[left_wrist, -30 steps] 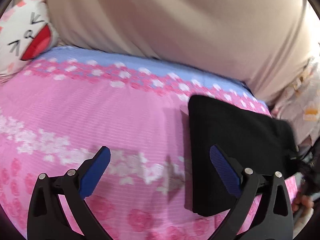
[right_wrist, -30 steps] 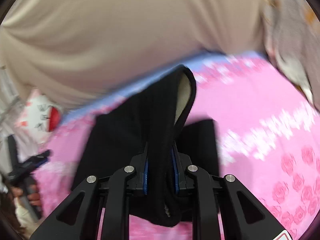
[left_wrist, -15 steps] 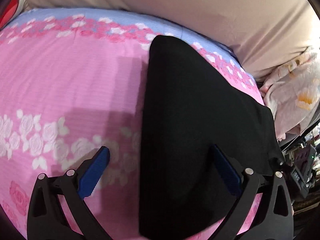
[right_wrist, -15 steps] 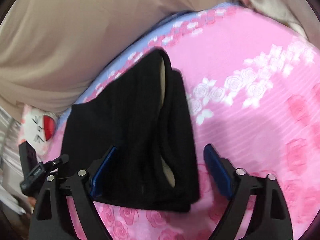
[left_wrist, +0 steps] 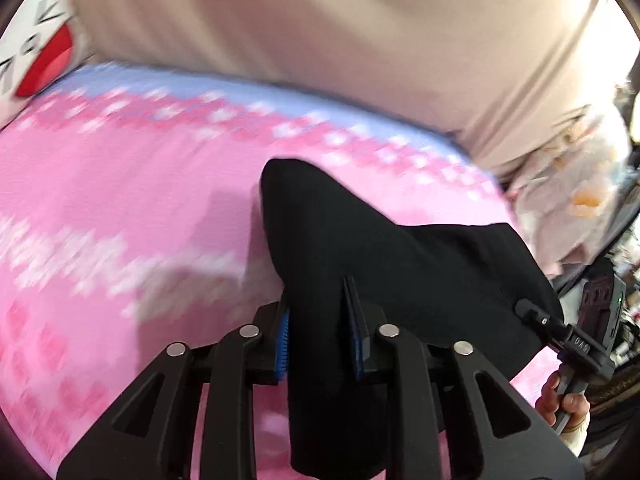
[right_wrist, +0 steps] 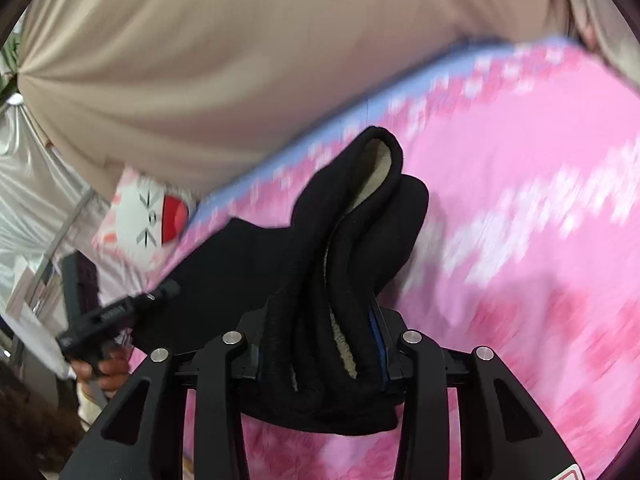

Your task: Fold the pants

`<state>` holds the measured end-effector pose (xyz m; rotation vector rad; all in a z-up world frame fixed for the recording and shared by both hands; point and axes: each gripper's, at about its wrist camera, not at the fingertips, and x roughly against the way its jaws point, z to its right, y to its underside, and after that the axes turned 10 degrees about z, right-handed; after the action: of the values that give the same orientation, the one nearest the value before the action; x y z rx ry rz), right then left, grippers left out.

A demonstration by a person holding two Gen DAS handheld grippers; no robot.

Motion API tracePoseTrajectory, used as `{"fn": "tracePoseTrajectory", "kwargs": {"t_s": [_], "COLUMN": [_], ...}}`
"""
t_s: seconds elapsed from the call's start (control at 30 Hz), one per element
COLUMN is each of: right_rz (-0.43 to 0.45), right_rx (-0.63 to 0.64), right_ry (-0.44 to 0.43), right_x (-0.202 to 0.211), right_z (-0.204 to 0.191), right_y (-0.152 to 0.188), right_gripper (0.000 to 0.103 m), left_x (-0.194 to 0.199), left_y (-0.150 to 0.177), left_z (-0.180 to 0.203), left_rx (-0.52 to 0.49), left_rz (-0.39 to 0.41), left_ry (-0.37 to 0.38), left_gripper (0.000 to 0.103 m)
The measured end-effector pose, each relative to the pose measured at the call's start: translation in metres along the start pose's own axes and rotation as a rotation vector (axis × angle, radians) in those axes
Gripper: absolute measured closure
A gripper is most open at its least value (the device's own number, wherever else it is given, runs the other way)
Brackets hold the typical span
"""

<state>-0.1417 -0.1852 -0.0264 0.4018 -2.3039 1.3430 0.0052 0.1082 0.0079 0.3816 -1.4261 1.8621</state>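
Note:
Black pants [left_wrist: 400, 264] with a pale fleece lining lie on a pink rose-print bedspread [left_wrist: 120, 200]. My left gripper [left_wrist: 318, 312] is closing, and its blue pads pinch a raised fold of the black fabric. In the right wrist view the pants [right_wrist: 360, 208] are bunched into a thick ridge, with the lining showing. My right gripper [right_wrist: 320, 320] is closing too, its pads pressing on that ridge. Each view also shows the other gripper at the pants' far side: right gripper [left_wrist: 572, 336], left gripper [right_wrist: 116, 312], each held by a hand.
A large beige cushion [left_wrist: 320, 40] runs along the far side of the bed. A white pillow with a cat face [left_wrist: 36, 52] sits at the far left corner. A pale flowered cloth [left_wrist: 568, 200] lies off the bed's right edge.
Half a second ago both grippers stood open over the pants lying flat. Both have since closed on the fabric and gathered it into raised folds. The views are blurred with motion.

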Motion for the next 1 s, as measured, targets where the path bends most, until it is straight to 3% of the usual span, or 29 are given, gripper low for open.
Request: {"fn": "tracePoseTrajectory", "kwargs": {"t_s": [0.03,0.07,0.13,0.2,0.23,0.27,0.3,0.33,0.37,0.4,0.53,0.63,0.7,0.73,0.77,0.9,0.93,1.0], "right_rz": [-0.046,-0.079,-0.043,0.024,0.080,0.123,0.141,0.146,0.133,0.116,0.006,-0.030,-0.044,-0.056,-0.064,-0.023,0.003,-0.027], "right_rx": [-0.013,-0.018,-0.097,-0.109,-0.053,0.036,0.103,0.146,0.184,0.206,0.302,0.280,0.116,0.067,0.086,0.170,0.209,0.249], "right_ry": [0.030,0.110,0.076,0.139,0.163,0.168,0.152,0.128,0.087,0.062,0.068,0.253,0.184,0.165,0.180,0.203,0.227,0.304], "right_x": [-0.014,-0.025,-0.015,0.011,0.023,0.034,0.037,0.035,0.024,0.013,-0.065,-0.105,-0.113,-0.111,-0.111,-0.095,-0.088,-0.099], "right_z": [0.007,0.016,0.027,0.020,0.008,-0.011,-0.029,-0.045,-0.061,-0.071,-0.094,-0.058,-0.019,-0.015,-0.019,-0.052,-0.056,-0.043], "right_y": [0.014,0.026,0.028,0.013,0.003,-0.009,-0.019,-0.025,-0.031,-0.034,-0.033,-0.035,-0.040,-0.044,-0.045,-0.045,-0.044,-0.039], "right_gripper": [0.048,0.045,0.043,0.043,0.052,0.078,0.092,0.102,0.102,0.102,0.103,0.103,0.103,0.103,0.103,0.103,0.103,0.103], "left_x": [-0.006,-0.013,-0.007,0.016,0.030,0.037,0.043,0.041,0.032,0.021,-0.070,-0.123,-0.139,-0.135,-0.133,-0.133,-0.132,-0.132], "left_y": [0.011,0.022,0.033,0.021,0.011,0.003,-0.008,-0.017,-0.025,-0.029,-0.039,-0.026,-0.021,-0.024,-0.026,-0.022,-0.022,-0.023], "left_z": [-0.006,-0.010,-0.010,0.001,0.008,0.015,0.026,0.037,0.047,0.049,0.056,0.031,0.010,0.001,-0.002,0.001,0.003,0.003], "left_rx": [-0.008,-0.027,-0.027,-0.055,-0.066,-0.079,-0.102,-0.120,-0.134,-0.136,-0.137,-0.133,-0.041,0.020,0.028,-0.005,-0.011,-0.011], "left_rz": [-0.030,-0.062,-0.029,0.044,0.106,0.146,0.189,0.223,0.239,0.239,0.095,0.002,-0.076,-0.074,-0.073,-0.072,-0.071,-0.069], "left_ry": [-0.048,-0.089,-0.122,-0.117,-0.106,-0.098,-0.090,-0.075,-0.078,-0.092,-0.206,-0.341,-0.284,-0.250,-0.248,-0.267,-0.271,-0.271], "left_gripper": [0.075,0.069,0.068,0.070,0.070,0.067,0.061,0.048,0.034,0.028,0.024,0.022,0.021,0.019,0.014,0.014,0.014,0.014]}}
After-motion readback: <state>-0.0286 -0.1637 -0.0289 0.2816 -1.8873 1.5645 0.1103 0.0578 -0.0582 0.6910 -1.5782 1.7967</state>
